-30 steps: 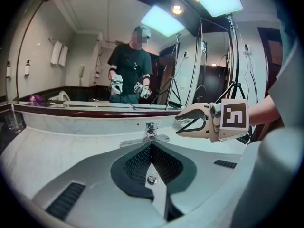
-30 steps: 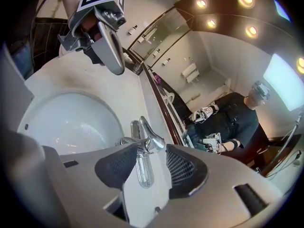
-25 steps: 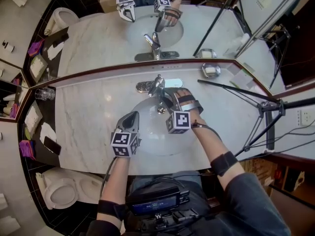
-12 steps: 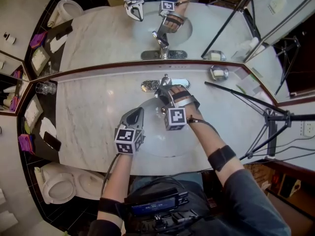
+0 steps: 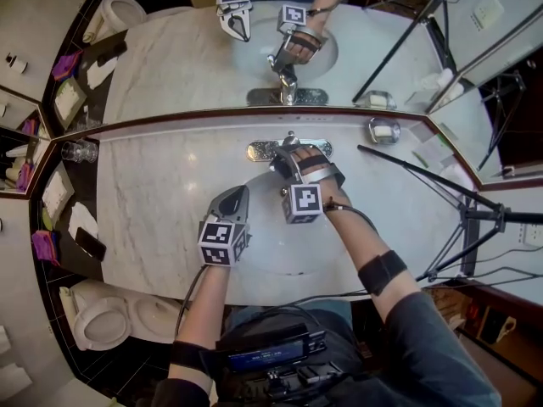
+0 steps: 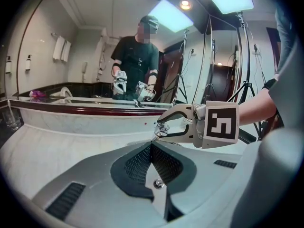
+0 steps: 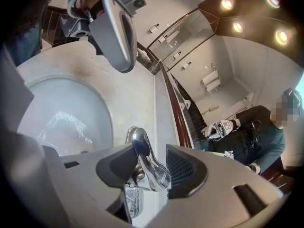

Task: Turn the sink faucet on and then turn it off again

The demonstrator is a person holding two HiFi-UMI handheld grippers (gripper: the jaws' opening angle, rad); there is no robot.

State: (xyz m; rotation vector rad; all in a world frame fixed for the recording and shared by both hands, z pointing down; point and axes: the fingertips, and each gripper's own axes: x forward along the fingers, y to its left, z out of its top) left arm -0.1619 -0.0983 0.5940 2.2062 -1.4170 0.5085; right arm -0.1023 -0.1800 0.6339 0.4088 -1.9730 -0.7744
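The chrome faucet (image 5: 289, 141) stands on its base plate at the back of the white sink basin (image 5: 254, 253). My right gripper (image 5: 287, 163) reaches over the basin and straddles the faucet's lever. In the right gripper view the lever (image 7: 148, 167) lies between the two pads, and the jaws are closing with a thin gap still on the right side. My left gripper (image 5: 231, 203) hovers over the basin's left side, shut and empty. In the left gripper view its jaws (image 6: 152, 148) meet, and the right gripper (image 6: 162, 129) sits ahead at the faucet.
A wall mirror runs along the back of the marble counter (image 5: 153, 202). A soap dish (image 5: 383, 131) sits at the back right, glass tumblers (image 5: 78, 151) at the far left. Tripod legs (image 5: 424, 176) cross the counter's right end. A toilet (image 5: 102, 325) is lower left.
My right gripper has moved in from over the basin to the faucet lever and narrowed its jaws around it. The left gripper has barely shifted.
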